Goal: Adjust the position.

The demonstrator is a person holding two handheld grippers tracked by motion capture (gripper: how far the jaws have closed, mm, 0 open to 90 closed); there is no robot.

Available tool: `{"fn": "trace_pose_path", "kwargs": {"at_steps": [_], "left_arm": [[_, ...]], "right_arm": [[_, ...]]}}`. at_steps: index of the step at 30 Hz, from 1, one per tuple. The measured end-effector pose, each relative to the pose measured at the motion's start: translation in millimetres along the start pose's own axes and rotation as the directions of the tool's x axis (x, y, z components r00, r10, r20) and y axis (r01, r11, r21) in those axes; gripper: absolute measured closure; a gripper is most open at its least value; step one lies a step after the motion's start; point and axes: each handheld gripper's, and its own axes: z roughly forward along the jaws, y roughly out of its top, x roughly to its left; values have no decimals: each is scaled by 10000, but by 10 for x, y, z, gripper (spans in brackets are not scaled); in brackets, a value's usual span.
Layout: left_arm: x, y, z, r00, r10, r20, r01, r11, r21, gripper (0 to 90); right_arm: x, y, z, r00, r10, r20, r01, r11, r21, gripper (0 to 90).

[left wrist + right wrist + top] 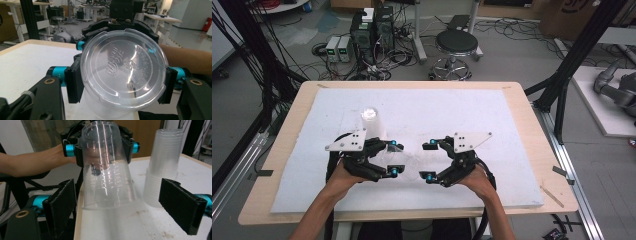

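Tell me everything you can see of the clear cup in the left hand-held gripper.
The clear cup is thin, see-through plastic with faint rings and an embossed round base. It is tipped on its side, base toward the left hand-held gripper, whose black pads press its walls near that base. Its open mouth faces the open right hand-held gripper. It hangs above the white mat.

High view: fixed above the person's edge of the surface (512, 100), looking forward and down, far off. Left gripper view: close, facing along its fingers (73, 83) toward the opposite gripper. Right gripper view: close, facing back. Both gripper views share the clear cup (107, 167) between them.
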Motion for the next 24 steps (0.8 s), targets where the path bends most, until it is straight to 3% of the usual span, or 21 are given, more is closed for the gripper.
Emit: {"fn": "trace_pose_path", "kwargs": {"at_steps": [15, 24], "left_arm": [[-14, 5, 53, 10000, 17, 91, -16, 10000, -16, 369], [-14, 3, 90, 9998, 15, 190, -13, 9999, -125, 370]], "right_arm": [[25, -6, 368, 9988, -221, -441, 236, 9992, 338, 146], [31, -12, 466, 9978, -328, -579, 360, 9978, 552, 182]]}}
